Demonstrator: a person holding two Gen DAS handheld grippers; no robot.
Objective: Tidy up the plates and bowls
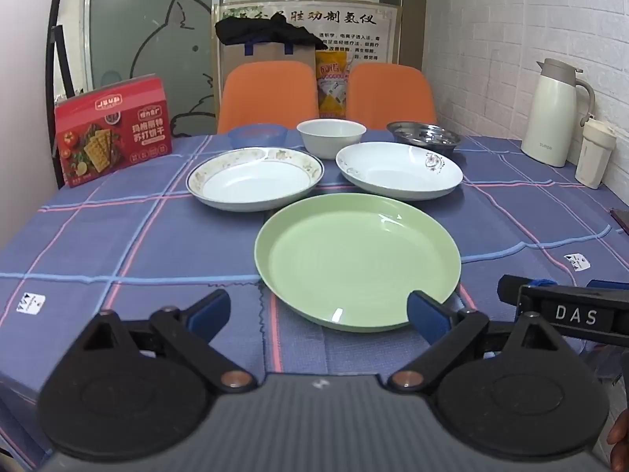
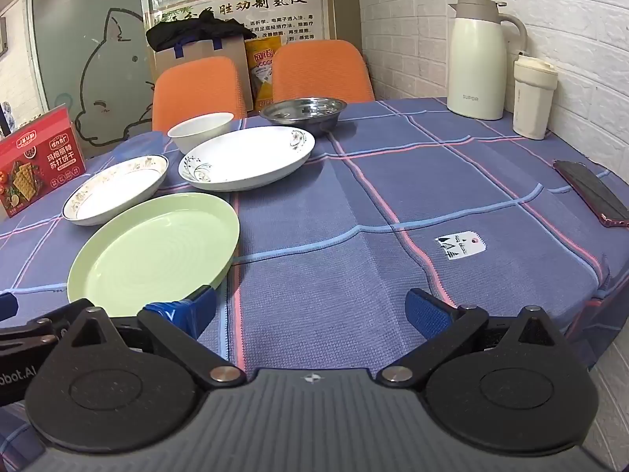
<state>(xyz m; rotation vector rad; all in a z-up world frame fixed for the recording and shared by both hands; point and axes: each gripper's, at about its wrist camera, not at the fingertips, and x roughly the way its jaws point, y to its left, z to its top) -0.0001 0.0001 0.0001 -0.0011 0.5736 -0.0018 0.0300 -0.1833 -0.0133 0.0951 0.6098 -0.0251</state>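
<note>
- On the checked tablecloth [image 1: 137, 236], just ahead of the left gripper [image 1: 318, 310], lies the green plate [image 1: 357, 255], flat, its near rim reaching in between the two fingers.
- Left gripper: jaws spread wide, holding nothing; the right-hand pad sits right by the plate's rim, though contact cannot be told.
- Right gripper [image 2: 310, 310]: also wide open and empty, over bare cloth; the green plate lies to its left, beside its left finger.
- By my reading the left hand is the nearer one, and the plate is round, so no axis matters.
- Beyond it, side by side: a flower-rimmed plate [image 1: 255, 181] and a white plate [image 1: 397, 173].
- Behind those, a blue bowl [image 1: 257, 135], a white bowl [image 1: 330, 133] and a steel bowl [image 1: 424, 135].
- Every dish looks empty; nothing is stacked yet.
</note>
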